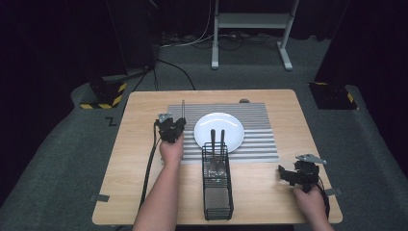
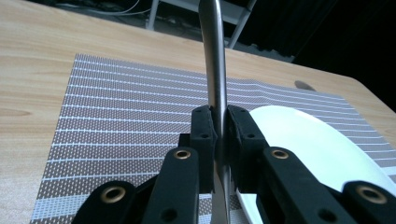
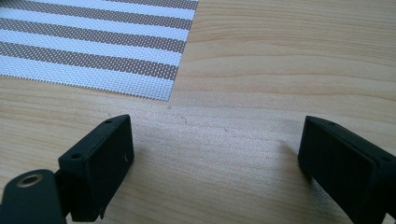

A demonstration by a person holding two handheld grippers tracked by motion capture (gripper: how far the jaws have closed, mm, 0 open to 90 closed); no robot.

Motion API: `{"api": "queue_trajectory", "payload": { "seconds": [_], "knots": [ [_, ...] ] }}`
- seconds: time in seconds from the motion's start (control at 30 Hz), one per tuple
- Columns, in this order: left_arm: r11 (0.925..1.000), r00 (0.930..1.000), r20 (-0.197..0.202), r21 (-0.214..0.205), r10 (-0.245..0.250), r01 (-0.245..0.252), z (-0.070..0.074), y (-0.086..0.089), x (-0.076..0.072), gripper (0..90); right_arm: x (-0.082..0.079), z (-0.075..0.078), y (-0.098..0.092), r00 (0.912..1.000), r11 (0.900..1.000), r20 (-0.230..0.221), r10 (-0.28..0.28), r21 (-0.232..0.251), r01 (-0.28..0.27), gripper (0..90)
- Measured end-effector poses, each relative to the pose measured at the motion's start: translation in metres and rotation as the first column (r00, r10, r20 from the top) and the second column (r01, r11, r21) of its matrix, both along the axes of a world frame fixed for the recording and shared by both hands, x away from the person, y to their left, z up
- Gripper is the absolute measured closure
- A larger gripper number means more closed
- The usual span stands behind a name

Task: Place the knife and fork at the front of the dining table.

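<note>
1. Nearest the person, a black wire caddy (image 1: 217, 185) stands on the wooden counter (image 1: 269, 202), running front to back, with a brownish block in its near end and two dark-handled utensils (image 1: 217, 144) leaning out of its far end.
2. At the near right corner, the right tongs (image 1: 288, 175) rest low by the counter's edge in the person's right hand (image 1: 310, 202); in the right gripper view their two black jaws stand wide apart over bare wood with nothing between them, a corner of the striped placemat (image 3: 93, 42) lying just beyond.
3. Further in, left of the caddy, the left hand (image 1: 172, 151) holds the left tongs (image 1: 179, 122) above the left part of the placemat (image 1: 260, 120).
4. The left tongs are pressed together on a slim metal utensil (image 2: 215, 79), pinching its shaft; the piece sticks straight out past the jaws towards the counter's far edge. Its tip is cut off at the frame's top, so it is probably a knife or similar cutlery, but I cannot tell.
5. Just right of those tongs, a white plate (image 1: 219, 122) sits in the middle of the placemat, close beside the held utensil but apart from it.
6. Beyond the counter lies grey floor with a white metal stand (image 1: 250, 21) and cables.
</note>
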State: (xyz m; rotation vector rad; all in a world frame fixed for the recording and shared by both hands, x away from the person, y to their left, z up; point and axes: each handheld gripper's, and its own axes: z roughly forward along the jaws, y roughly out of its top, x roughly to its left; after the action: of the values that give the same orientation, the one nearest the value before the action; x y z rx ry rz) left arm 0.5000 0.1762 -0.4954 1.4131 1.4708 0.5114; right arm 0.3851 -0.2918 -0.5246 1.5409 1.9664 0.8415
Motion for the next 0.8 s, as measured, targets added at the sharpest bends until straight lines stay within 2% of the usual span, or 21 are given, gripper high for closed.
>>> {"api": "queue_trajectory", "payload": {
  "seconds": [0.17, 0.27, 0.47, 0.6, 0.8],
  "knots": [
    [1.0000, 0.9998, -0.020, -0.005, 0.005, -0.005, -0.008, -0.001, 0.006, 82.1, 0.000, 0.000, 0.000, 1.0000, 1.0000, 0.000, 0.000, 0.000, 0.000, 10.2],
    [0.9996, 0.9991, -0.042, 0.026, 0.008, -0.007, -0.012, -0.002, 0.010, 82.8, 0.000, 0.000, 0.000, 1.0000, 1.0000, 0.000, 0.000, 0.000, 0.000, 10.2],
    [0.9964, 0.9940, -0.091, 0.065, 0.061, -0.055, -0.016, -0.001, 0.012, 82.8, 0.000, 0.000, 0.000, 1.0000, 1.0000, 0.000, 0.000, 0.000, 0.000, 10.2],
    [0.9954, 0.9898, -0.121, 0.067, 0.075, -0.068, -0.019, -0.001, 0.013, 82.7, 0.000, 0.000, 0.000, 1.0000, 1.0000, 0.000, 0.000, 0.000, 0.000, 10.2],
    [0.9945, 0.9866, -0.135, 0.062, 0.091, -0.084, -0.019, -0.001, 0.014, 82.6, 0.000, 0.000, 0.000, 1.0000, 1.0000, 0.000, 0.000, 0.000, 0.000, 10.2]
  ]
}}
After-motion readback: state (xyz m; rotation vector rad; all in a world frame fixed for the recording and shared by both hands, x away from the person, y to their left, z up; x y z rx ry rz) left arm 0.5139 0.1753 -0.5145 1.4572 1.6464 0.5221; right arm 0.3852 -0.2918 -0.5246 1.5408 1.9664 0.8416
